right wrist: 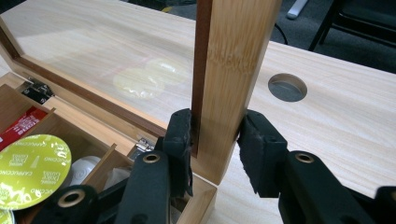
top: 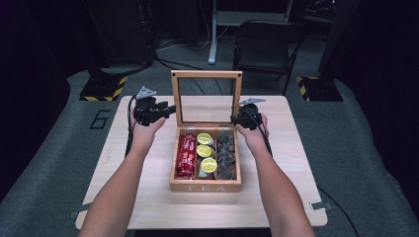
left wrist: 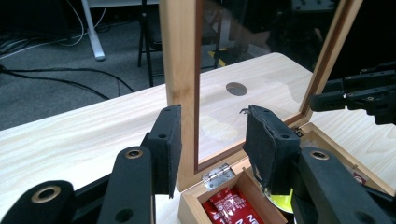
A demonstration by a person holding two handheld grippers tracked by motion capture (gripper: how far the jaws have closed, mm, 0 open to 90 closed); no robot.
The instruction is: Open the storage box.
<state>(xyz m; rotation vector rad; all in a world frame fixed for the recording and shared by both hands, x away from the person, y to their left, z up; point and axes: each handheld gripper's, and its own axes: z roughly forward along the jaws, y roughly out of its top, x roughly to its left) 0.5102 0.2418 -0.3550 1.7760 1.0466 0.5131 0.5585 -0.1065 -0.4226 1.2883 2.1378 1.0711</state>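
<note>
A wooden tea box (top: 205, 186) stands mid-table with its glass lid (top: 206, 74) raised upright. It holds red packets (top: 186, 155), yellow-green capsules (top: 205, 150) and dark pieces (top: 227, 155). My left gripper (top: 168, 109) reaches the lid's left side. In the left gripper view its jaws (left wrist: 212, 126) straddle the left frame post (left wrist: 180, 56); the left pad lies against it and the right pad stands apart in front of the glass. My right gripper (top: 236, 118) is shut on the lid's right post (right wrist: 238, 46), with both pads (right wrist: 215, 128) pressed on it just above the hinge.
The light wooden table (top: 286, 197) has a round hole (right wrist: 287, 87) behind the box. A black folding chair (top: 264, 44) and stand bases with yellow-black tape (top: 104, 89) sit on the grey floor beyond. Cables trail across that floor.
</note>
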